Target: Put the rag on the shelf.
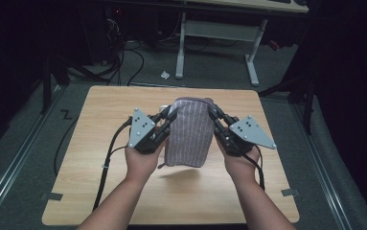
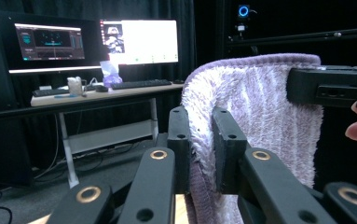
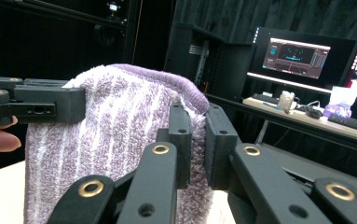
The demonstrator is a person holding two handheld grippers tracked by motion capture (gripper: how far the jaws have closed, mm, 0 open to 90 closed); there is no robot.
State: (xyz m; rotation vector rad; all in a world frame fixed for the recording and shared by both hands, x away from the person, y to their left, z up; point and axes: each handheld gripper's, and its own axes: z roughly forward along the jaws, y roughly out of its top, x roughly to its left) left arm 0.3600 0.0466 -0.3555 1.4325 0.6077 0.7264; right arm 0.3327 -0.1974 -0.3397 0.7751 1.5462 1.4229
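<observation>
The towel (image 1: 189, 132) hangs lifted above the counter (image 1: 99, 191), stretched between the two claws. The left claw (image 1: 167, 116) is clamped on the towel's upper left edge, and the right claw (image 1: 213, 112) is clamped on its upper right edge. Below both claws the cloth drops freely, its lower hem clear of the counter.
</observation>
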